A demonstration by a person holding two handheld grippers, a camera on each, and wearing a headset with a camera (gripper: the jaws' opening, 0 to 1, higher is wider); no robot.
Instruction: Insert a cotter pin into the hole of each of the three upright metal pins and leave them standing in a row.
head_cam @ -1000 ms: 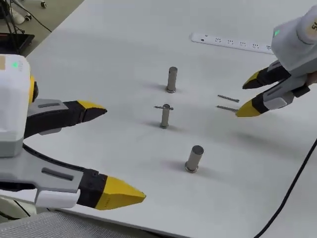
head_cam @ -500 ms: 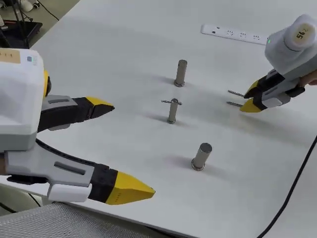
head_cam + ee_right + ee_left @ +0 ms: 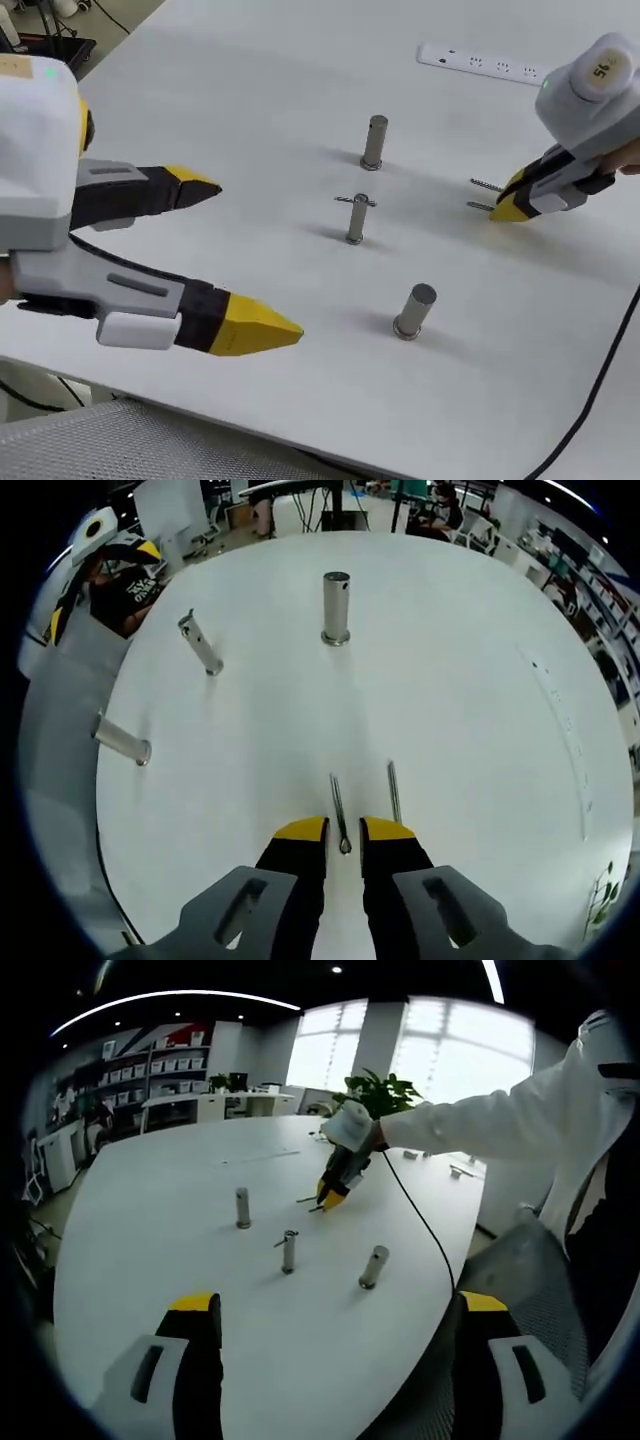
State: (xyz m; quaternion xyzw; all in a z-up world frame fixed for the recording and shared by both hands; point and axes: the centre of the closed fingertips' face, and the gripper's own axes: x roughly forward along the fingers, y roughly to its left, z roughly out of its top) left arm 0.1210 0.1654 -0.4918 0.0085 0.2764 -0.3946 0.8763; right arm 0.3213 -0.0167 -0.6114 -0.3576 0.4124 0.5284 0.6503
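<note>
Yellow-tipped jaws of the right gripper point(image 3: 343, 832) stand only a narrow way apart, low over the white table point(image 3: 480, 680), with the looped end of a cotter pin point(image 3: 338, 805) lying between the tips. The right gripper view shows a sliver of table on either side of that pin, so the tips are not pressed against it. In the head view the same gripper point(image 3: 508, 205) looks almost closed and its gap cannot be read. A second cotter pin point(image 3: 393, 788) lies flat just beyond the right-hand tip, parallel to the first and apart from it. Ahead of these jaws stands the far metal pin point(image 3: 336, 608), upright and bare. Off to their left are the middle metal pin point(image 3: 202, 648), with a third cotter pin point(image 3: 355, 201) through its top, and the near metal pin point(image 3: 122, 742), also bare. The head view shows the three standing in a row, well apart from one another. The left gripper point(image 3: 260, 259) is held above the table's near edge with its jaws spread wide and nothing between them. Its own view looks across the three metal pins to the right gripper beyond them, held by a person's white sleeve point(image 3: 480, 1120). A black cable point(image 3: 600, 370) trails across the table behind the right gripper, and a white power strip point(image 3: 480, 65) lies farther out to its right. Nothing stands between either gripper and the pins.
</note>
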